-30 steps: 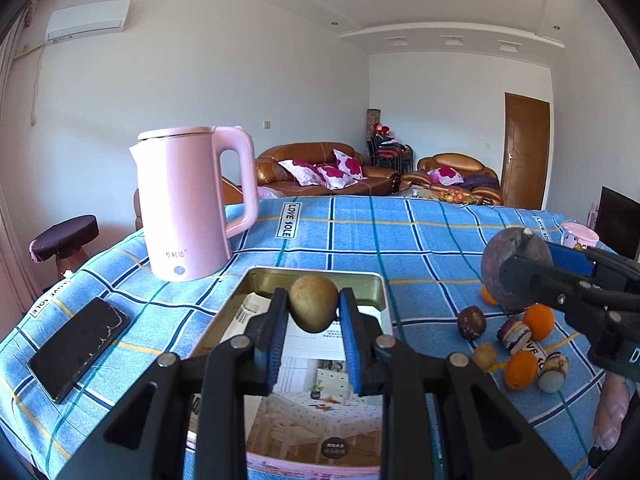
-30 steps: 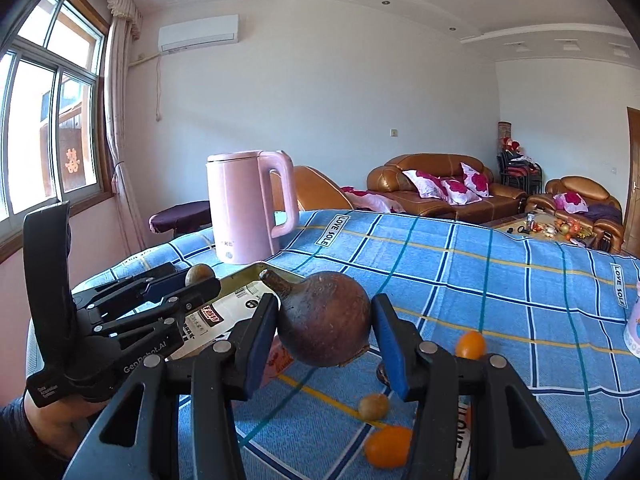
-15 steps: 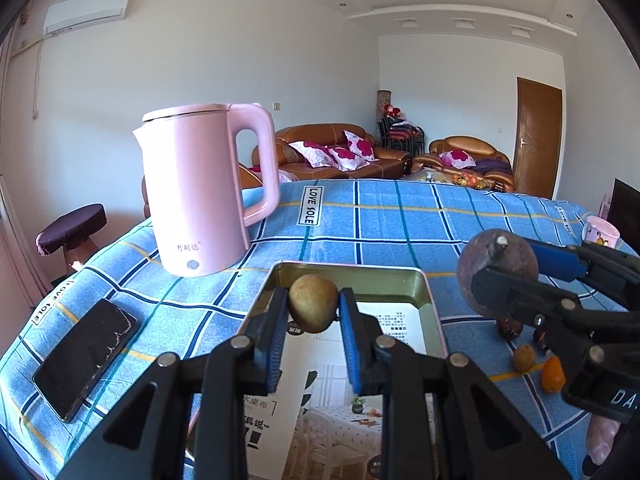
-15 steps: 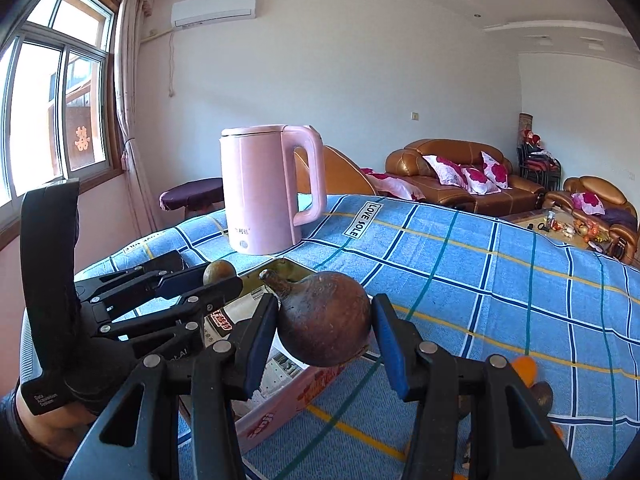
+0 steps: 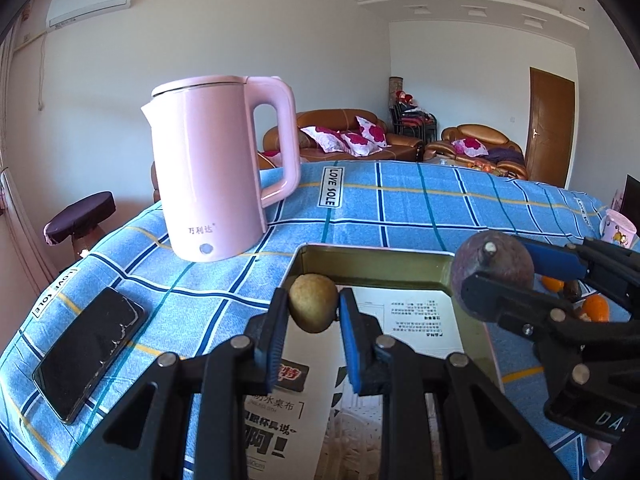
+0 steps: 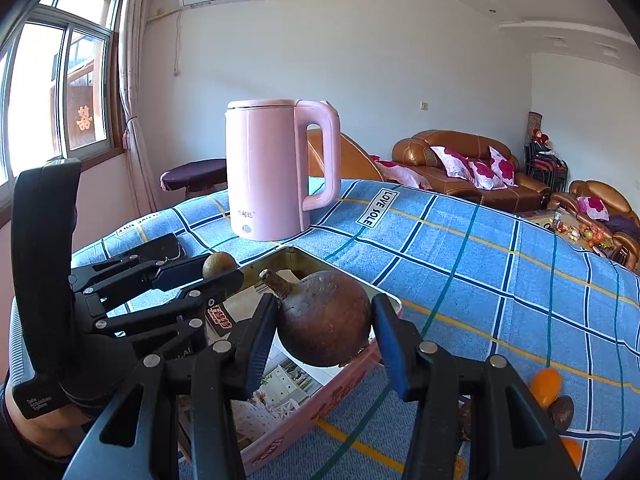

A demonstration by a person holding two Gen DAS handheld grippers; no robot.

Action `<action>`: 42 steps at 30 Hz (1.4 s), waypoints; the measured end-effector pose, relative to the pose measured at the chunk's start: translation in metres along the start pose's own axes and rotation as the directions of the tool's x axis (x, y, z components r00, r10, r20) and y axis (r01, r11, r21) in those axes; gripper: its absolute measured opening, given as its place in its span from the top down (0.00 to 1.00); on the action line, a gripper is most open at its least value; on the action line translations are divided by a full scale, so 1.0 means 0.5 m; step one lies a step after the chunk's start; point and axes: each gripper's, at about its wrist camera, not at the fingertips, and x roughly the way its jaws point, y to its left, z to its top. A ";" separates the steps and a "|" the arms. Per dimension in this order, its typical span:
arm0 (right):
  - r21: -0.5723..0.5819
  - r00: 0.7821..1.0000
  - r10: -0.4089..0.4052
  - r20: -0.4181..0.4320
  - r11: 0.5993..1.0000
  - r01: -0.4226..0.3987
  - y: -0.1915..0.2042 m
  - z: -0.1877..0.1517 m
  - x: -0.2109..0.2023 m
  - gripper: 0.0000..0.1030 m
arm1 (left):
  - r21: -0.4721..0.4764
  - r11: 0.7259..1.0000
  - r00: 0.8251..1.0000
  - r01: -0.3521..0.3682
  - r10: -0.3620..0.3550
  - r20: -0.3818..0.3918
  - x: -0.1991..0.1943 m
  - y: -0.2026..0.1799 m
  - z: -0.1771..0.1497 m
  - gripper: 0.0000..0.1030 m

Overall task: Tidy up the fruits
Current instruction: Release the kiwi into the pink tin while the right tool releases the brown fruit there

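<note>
A small tan fruit [image 5: 313, 307] sits clamped in the left gripper [image 5: 313, 320] above the tin tray [image 5: 372, 256]; this view alone shows the black phone [image 5: 90, 350]. The right view shows the right gripper [image 6: 324, 330] clamped on a large brown fruit [image 6: 324, 330], plus a window [image 6: 60, 92].

Pink kettle [image 5: 216, 168] is smooth glossy plastic. The tin tray [image 5: 372, 258] under both grippers has a dull brassy metal inside with printed paper [image 5: 416, 316] lining it. Tablecloth [image 5: 420, 204] is woven checked cloth, matt. Phone [image 5: 88, 348] off to the left gripper's side has shiny black glass.
</note>
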 end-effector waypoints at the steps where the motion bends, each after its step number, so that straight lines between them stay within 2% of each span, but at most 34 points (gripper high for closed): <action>1: 0.001 1.000 0.004 -0.005 1.000 -0.004 0.001 0.000 0.006 0.51 | -0.001 1.000 1.000 -0.001 0.001 0.000 0.001 0.000 0.000 0.74; 11: 0.000 0.999 0.010 -0.052 1.000 -0.010 0.006 -0.013 0.046 0.51 | 0.011 1.000 0.999 -0.024 0.025 -0.040 0.022 -0.002 0.006 0.74; 22: -0.019 0.997 -0.018 -0.073 1.000 0.016 0.015 -0.025 0.061 0.51 | -0.002 1.000 0.996 -0.014 0.014 -0.092 0.041 0.004 0.006 0.74; 30: -0.026 0.996 -0.038 -0.079 0.999 0.036 0.017 -0.025 0.065 0.49 | -0.008 1.000 0.995 -0.029 0.028 -0.092 0.041 0.006 0.006 0.73; 31: -0.026 0.996 -0.047 -0.077 0.999 0.045 0.017 -0.025 0.064 0.49 | -0.008 0.999 0.996 -0.036 0.035 -0.087 0.040 0.007 0.006 0.71; 33: -0.020 0.996 -0.060 -0.073 0.998 0.059 0.014 -0.025 0.061 0.44 | -0.011 0.999 0.997 -0.050 0.049 -0.055 0.027 0.008 0.006 0.60; 35: -0.008 0.997 -0.057 -0.059 0.998 0.056 0.009 -0.027 0.049 0.42 | -0.027 0.997 0.997 -0.071 0.071 0.004 0.003 0.013 0.003 0.30; 37: -0.004 0.996 -0.074 -0.050 0.997 0.073 0.006 -0.031 0.028 0.42 | -0.051 0.998 0.997 -0.045 0.048 0.053 -0.026 0.017 -0.003 0.19; 42: -0.013 0.993 -0.119 -0.005 0.993 0.119 -0.008 -0.055 -0.067 0.38 | -0.065 0.998 0.996 0.019 -0.013 0.090 -0.075 -0.001 -0.024 0.19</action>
